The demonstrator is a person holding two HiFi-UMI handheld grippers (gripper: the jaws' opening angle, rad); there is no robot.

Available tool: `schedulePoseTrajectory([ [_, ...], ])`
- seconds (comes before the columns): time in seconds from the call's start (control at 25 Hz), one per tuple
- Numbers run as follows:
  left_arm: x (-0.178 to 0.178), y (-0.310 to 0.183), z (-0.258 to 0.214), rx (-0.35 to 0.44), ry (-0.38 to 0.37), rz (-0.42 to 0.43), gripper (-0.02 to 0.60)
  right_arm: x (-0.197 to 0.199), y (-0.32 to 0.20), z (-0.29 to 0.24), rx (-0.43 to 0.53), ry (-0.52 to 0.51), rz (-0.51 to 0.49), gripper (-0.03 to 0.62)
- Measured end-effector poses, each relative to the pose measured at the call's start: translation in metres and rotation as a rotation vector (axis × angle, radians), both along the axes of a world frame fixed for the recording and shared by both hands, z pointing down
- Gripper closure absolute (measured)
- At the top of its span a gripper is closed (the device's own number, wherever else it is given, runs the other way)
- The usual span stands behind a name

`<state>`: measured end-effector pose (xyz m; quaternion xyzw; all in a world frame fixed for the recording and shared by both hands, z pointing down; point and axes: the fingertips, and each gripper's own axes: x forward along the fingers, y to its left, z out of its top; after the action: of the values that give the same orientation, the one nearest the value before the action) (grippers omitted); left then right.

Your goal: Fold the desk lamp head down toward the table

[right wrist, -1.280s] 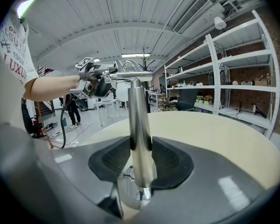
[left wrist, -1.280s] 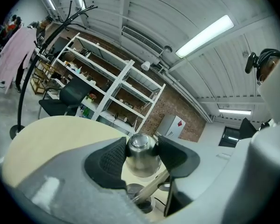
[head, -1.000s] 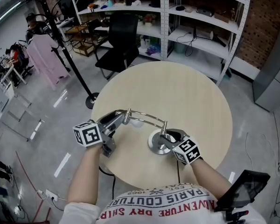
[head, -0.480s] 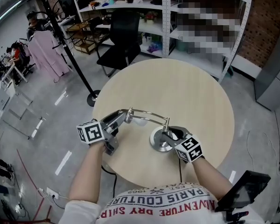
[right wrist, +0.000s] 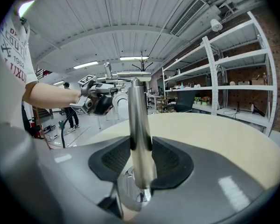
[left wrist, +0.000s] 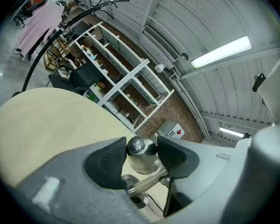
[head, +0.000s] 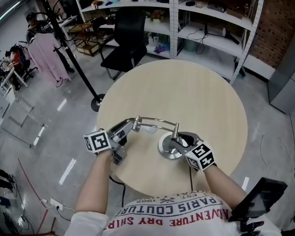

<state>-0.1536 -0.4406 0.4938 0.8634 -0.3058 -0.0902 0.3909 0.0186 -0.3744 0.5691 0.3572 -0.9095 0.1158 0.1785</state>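
Note:
A chrome desk lamp stands on the round beige table point(head: 201, 92). Its round base point(head: 165, 148) sits near the table's front edge, with an upright post point(right wrist: 139, 125) and a thin curved arm point(head: 157, 120) running left to the lamp head point(left wrist: 140, 155). My left gripper point(head: 129, 127) is shut on the lamp head's chrome cap, a pad on each side point(left wrist: 108, 161). My right gripper point(head: 180, 140) is shut on the post just above the base, with both pads against the tube point(right wrist: 141, 161).
A black office chair point(head: 124, 45) stands behind the table, in front of white metal shelves point(head: 196, 14). A black coat stand point(head: 73, 48) with a pink garment is at the back left. A black cable point(head: 119, 193) hangs off the table's front edge.
My left gripper has sunk a little with the lamp head in it and rolled slightly. The right gripper and the post have stayed where they were.

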Motion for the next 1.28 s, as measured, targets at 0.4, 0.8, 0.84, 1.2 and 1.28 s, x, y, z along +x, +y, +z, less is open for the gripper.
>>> schedulePoseTrajectory([
  [0.4, -0.001, 0.002, 0.021, -0.052, 0.039, 0.006, 0.376, -0.004, 0.002, 0.0, -0.006, 0.003, -0.008, 0.454],
  [0.8, 0.004, 0.004, 0.039, -0.111, 0.116, -0.006, 0.38, -0.004, 0.002, 0.0, -0.008, 0.009, -0.027, 0.453],
  [0.84, 0.006, 0.006, 0.04, -0.118, 0.136, 0.0, 0.38, -0.003, 0.003, 0.0, -0.008, 0.008, -0.027, 0.453],
  [1.2, 0.01, 0.01, 0.059, -0.168, 0.222, 0.007, 0.382, -0.006, 0.004, 0.001, 0.001, 0.002, -0.025, 0.453],
  [1.28, 0.013, 0.011, 0.06, -0.189, 0.255, 0.014, 0.383, -0.006, 0.004, 0.001, 0.0, 0.002, -0.024, 0.453],
])
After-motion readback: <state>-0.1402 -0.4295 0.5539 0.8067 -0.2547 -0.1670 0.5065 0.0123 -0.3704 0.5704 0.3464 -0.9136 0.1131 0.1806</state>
